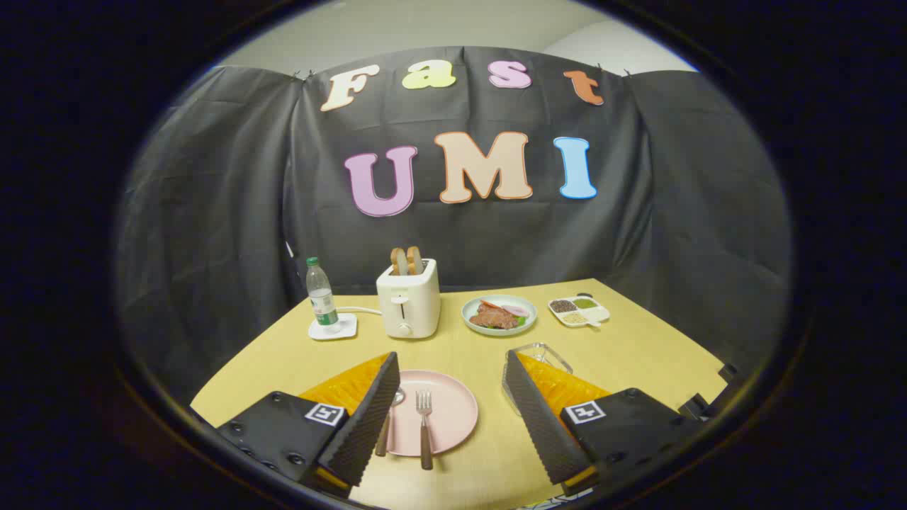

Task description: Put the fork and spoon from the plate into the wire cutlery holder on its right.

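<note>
A pink plate (450, 411) lies on the yellow table between my two fingers, nearer the left one. On it rests a fork (424, 425) with a brown handle, tines pointing away from me. A spoon (388, 423) with a brown handle lies beside the fork, partly hidden by my left finger. The wire cutlery holder (536, 354) stands to the right of the plate, mostly hidden behind my right finger. My gripper (446, 432) is open above the table, holding nothing.
Beyond the plate stand a white toaster (408, 297) with two bread slices, a water bottle (321, 296) on a white coaster, a plate of food (499, 314) and a divided dish of seasonings (578, 310). The table's edges fall away at left and right.
</note>
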Available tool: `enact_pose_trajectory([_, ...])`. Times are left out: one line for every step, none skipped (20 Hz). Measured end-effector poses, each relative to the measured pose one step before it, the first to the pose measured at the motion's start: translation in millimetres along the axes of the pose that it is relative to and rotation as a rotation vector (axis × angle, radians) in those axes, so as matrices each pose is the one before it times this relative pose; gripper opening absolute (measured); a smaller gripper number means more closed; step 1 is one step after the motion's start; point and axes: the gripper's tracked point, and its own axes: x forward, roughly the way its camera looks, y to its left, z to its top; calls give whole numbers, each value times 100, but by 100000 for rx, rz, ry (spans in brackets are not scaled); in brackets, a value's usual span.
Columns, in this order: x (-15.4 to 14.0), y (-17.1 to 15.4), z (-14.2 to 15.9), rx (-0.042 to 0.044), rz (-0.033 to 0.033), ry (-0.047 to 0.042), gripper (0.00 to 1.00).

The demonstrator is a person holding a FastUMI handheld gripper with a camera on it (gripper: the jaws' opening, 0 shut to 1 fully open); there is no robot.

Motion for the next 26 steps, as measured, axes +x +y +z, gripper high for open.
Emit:
enact_pose_trajectory([74, 201, -63, -163, -355, 154, 97])
enact_pose_trajectory([-45, 42, -202, -98, -449, 17, 97])
enact_pose_trajectory([-87, 12, -168, -258, -633, 334, 97])
enact_pose_trajectory([18, 37, -277, -154, -617, 396, 97])
enact_pose_trajectory([-108, -30, -171, 52, -591, 314, 97])
enact_pose_trajectory([-60, -16, -243, 362, -607, 543, 97])
enact_pose_trajectory([-23, -37, -256, 629, -383, 909, 97])
enact_pose_trajectory([-140, -92, -358, 608, -359, 739, 97])
enact_pose_trajectory([-143, -71, -71, 463, -525, 255, 97])
enact_pose_trajectory([-99, -104, -78, 480, -495, 354, 97])
enact_pose_trajectory([-30, -1, -156, 286, -344, 342, 97])
enact_pose_trajectory([-45, -46, -148, 142, -399, 143, 97])
enact_pose_trajectory([-30, -2, 8, -172, -482, -34, 96])
enact_pose_trajectory([-2, -29, -154, -257, -298, -37, 96])
enact_pose_trajectory([50, 31, -87, -400, -27, 62, 96])
enact_pose_trajectory([90, 55, -417, -588, -79, 389, 96])
enact_pose_trajectory([117, 77, -325, -497, 127, 937, 96])
enact_pose_trajectory([85, 71, -586, -199, 161, 1329, 96])
enact_pose_trajectory([-69, 113, -485, -30, 360, 1024, 96])
enact_pose_trajectory([40, 122, -575, -36, -12, 534, 96])
enact_pose_trajectory([-2, -4, -695, 54, -28, 1635, 96])
enact_pose_trajectory([65, 298, -1193, 239, 842, 2137, 96])
enact_pose_trajectory([92, 465, -821, 130, 1297, 1944, 96])
enact_pose_trajectory([42, 235, -879, -291, 853, 1709, 96])
enact_pose_trajectory([222, 91, -920, -444, 338, 2188, 97])
enact_pose_trajectory([233, 72, -1097, -226, 689, 2344, 97])
